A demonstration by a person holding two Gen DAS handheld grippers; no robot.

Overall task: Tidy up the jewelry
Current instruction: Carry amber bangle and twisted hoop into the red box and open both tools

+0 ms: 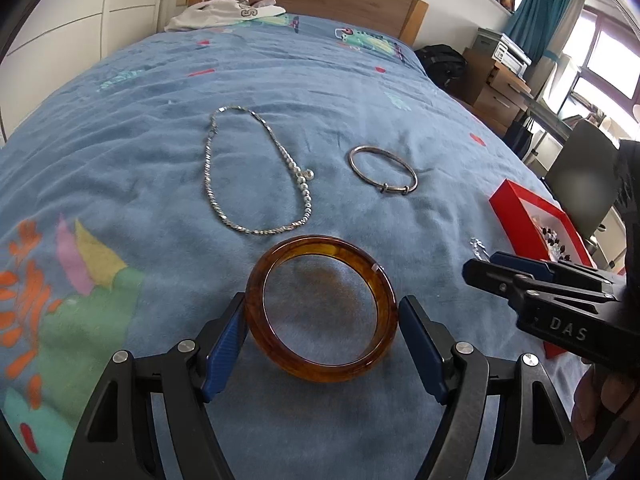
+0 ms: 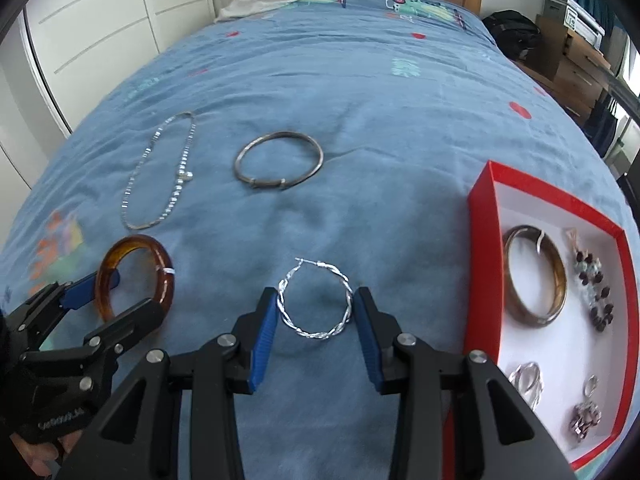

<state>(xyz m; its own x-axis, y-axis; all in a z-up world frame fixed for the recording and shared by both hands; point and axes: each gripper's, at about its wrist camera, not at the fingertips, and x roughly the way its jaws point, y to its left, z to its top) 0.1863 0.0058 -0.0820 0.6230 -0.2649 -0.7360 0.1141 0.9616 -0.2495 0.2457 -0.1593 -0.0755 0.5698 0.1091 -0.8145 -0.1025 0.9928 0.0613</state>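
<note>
An amber bangle (image 1: pixel 320 312) stands tilted on the blue bedspread between the pads of my left gripper (image 1: pixel 322 320); the left pad touches it, the right pad stands just off it. It also shows in the right wrist view (image 2: pixel 134 276). My right gripper (image 2: pixel 316 304) is shut on a twisted silver hoop earring (image 2: pixel 316 300). A silver bead necklace (image 1: pixel 248 172) and a thin silver bangle (image 1: pixel 382 168) lie farther up the bed. A red jewelry box (image 2: pixel 484 240) with a white lining holds a brown bangle (image 2: pixel 536 276), a bead string and rings.
The blue patterned bedspread (image 1: pixel 360 92) covers the bed. White clothes (image 1: pixel 224 12) lie at the wooden headboard. A black bag (image 1: pixel 440 62), wooden drawers with a printer and a desk stand to the right of the bed. White wardrobe doors are on the left.
</note>
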